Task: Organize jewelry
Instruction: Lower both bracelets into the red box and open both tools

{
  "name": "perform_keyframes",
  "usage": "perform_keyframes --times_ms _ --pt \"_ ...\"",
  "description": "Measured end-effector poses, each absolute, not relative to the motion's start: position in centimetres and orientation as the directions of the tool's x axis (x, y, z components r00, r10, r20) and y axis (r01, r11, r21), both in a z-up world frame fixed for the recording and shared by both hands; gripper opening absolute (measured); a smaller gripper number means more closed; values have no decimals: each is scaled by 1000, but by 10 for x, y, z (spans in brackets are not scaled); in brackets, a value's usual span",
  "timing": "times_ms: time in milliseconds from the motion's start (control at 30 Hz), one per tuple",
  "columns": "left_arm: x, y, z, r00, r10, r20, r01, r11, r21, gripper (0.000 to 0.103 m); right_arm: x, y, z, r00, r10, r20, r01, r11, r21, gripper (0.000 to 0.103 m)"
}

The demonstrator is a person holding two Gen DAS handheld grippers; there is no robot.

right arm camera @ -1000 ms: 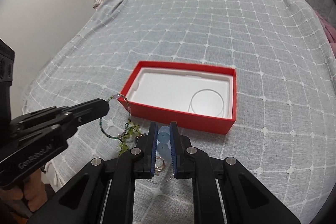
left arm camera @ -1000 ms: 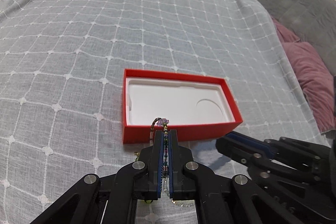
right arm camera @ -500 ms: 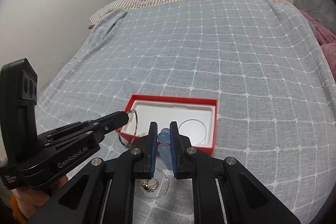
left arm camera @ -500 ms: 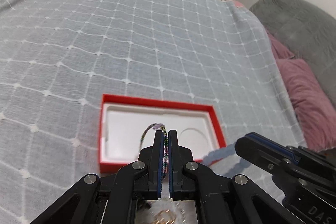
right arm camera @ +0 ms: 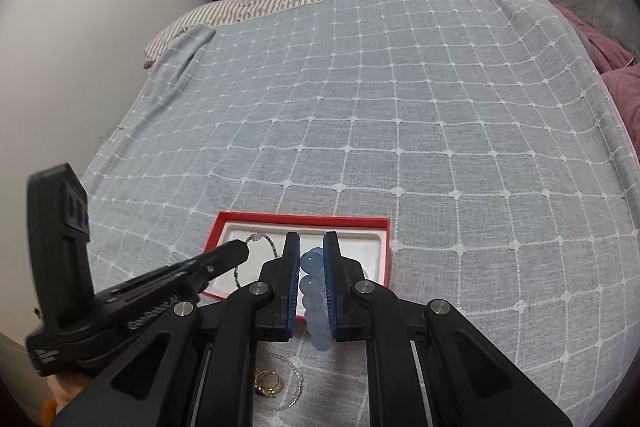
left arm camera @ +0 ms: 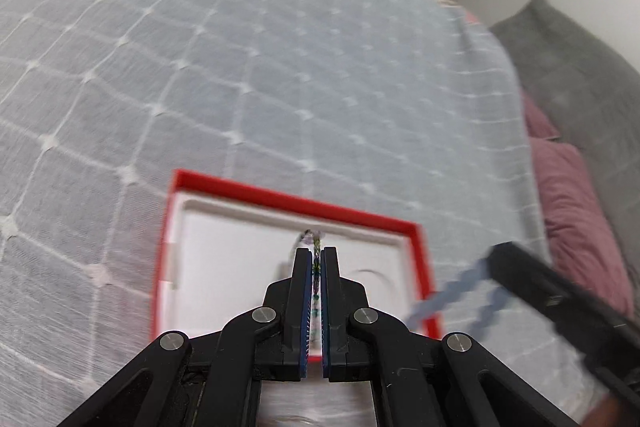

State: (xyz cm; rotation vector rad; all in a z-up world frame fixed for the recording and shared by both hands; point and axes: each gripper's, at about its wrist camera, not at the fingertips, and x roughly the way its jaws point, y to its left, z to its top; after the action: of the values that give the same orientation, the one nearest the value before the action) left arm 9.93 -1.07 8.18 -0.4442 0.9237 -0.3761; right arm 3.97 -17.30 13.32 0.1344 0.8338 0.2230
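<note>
Both grippers have come forward over the red box (right arm camera: 298, 223) since a second ago, when they hung short of its near wall and the thin bracelet dangled outside it. Now the left gripper (left arm camera: 317, 251) points steeply down with its tips above the box's white insert (left arm camera: 224, 267), jaws pressed together on the thin multicoloured beaded bracelet (right arm camera: 262, 239), whose loop hangs from the tips over the left part of the insert. From the right wrist view the left gripper (right arm camera: 240, 251) reaches in at a slant from the left of the box, a bit of the person's hand (right arm camera: 60, 397) showing beneath its body. The right gripper (right arm camera: 311, 239) is angled down over the box's near wall towards the right end, jaws clamped on a pale blue bead bracelet (right arm camera: 314, 291) that runs back between the pads. Nearer than the box, on the grey checked bedspread (right arm camera: 400, 107), lie gold rings (right arm camera: 269, 383) inside a clear bead strand (right arm camera: 294, 375), between the right gripper's arms
</note>
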Motion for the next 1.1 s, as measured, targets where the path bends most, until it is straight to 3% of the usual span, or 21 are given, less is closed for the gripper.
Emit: perform_keyframes --times_ms 267,600,1100 --pt "108 -7 53 528 -347 -775 55 925 -377 0 55 -147 134 635 263 -726 -183 965 190 12" --pt "108 -7 54 542 -311 -780 56 940 -336 0 69 -133 121 603 287 -744 -197 958 210 12" --pt "108 -15 57 554 -264 -789 78 961 -266 0 86 -178 73 558 152 -815 -55 988 147 13"
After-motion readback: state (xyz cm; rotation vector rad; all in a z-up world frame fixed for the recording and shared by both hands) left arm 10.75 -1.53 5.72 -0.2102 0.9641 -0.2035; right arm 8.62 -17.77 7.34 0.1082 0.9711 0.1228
